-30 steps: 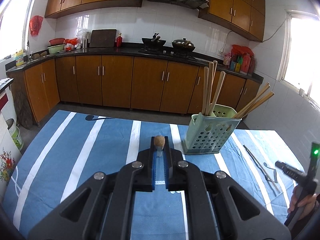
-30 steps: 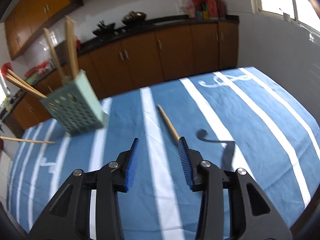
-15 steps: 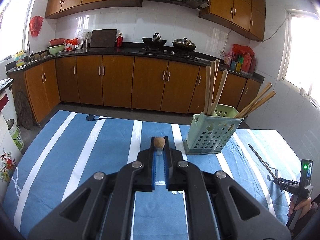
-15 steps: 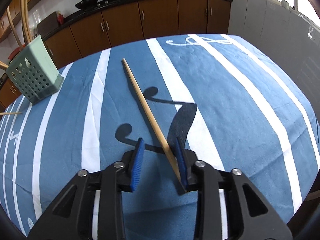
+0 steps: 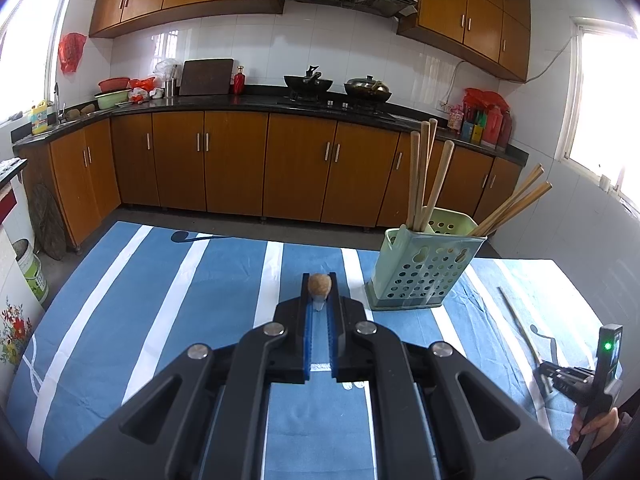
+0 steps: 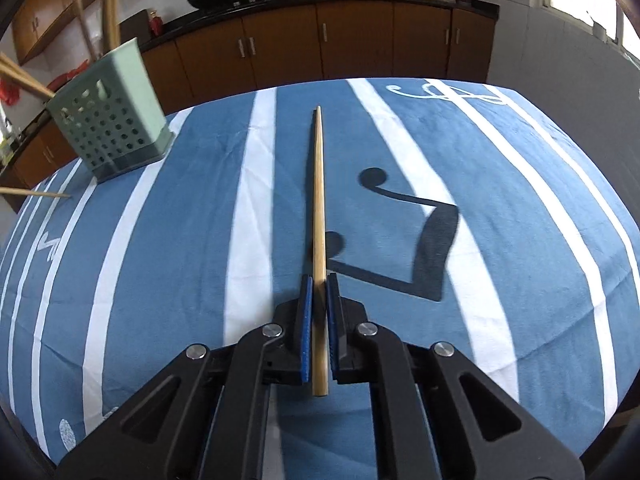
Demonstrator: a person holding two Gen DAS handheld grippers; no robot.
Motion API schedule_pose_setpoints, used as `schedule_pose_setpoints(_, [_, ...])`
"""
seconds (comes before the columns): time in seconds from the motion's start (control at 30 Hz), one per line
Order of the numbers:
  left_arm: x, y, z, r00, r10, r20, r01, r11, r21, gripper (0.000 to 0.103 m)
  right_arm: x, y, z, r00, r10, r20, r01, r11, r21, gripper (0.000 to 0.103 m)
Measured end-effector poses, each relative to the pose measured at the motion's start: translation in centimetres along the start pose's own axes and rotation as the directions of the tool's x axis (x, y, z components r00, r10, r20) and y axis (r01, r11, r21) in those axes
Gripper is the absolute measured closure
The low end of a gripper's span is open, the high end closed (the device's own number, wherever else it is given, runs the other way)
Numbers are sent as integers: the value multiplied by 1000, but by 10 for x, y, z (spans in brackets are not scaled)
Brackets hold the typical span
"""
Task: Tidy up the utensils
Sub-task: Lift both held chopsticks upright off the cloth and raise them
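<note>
Right gripper (image 6: 319, 282): blue-padded jaws clenched on a long tapered wooden chopstick (image 6: 318, 200), laid along the blue-and-white striped tablecloth (image 6: 500, 200). Left gripper (image 5: 319, 280): jaws clamped on a second wooden chopstick (image 5: 319, 285), seen end-on. Pale green perforated plastic utensil holder (image 5: 424, 268), stocked with upright chopsticks, is stood on the cloth.

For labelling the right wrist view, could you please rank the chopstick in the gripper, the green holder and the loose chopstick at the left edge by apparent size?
1. Gripped chopstick, longest.
2. Green holder, nearly as big.
3. Loose chopstick, partly cut off.
</note>
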State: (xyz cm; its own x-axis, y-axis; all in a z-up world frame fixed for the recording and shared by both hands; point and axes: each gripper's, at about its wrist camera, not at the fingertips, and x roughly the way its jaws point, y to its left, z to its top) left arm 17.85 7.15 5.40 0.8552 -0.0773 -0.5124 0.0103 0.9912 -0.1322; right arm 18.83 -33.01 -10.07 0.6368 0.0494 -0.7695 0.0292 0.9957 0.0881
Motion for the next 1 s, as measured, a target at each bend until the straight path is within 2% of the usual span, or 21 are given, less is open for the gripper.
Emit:
schedule_pose_setpoints(0.13, [0,0,0,1000,-1,0,1,1000,-1,96,1,23,-4,1000,-17,10,18,996,-84,95])
schedule_pose_setpoints(0.3, [1,-2,1,1000,-1,1,1,1000,3,96,-1,19,-2,1000,-2,5,2,996,-84,95])
schedule_pose_setpoints(0.4, [1,-2,1,1000,-2,0,2,1000,-2,96,-16,17,5,999,7,52,-3,997,-80,95])
schedule_pose_setpoints(0.5, [2,-2,1,1000,0,0,0,1000,-3,96,-42,14,17,991,28,133,-20,998,-60,95])
schedule_pose_setpoints(0.73, [1,-3,2,1000,0,0,0,1000,1,96,-97,10,45,940,55,337,-54,998,-12,95])
schedule_pose_setpoints(1.0, [-1,-5,6,1000,-18,2,18,1000,0,96,-131,18,64,887,68,457,-77,997,1,95])
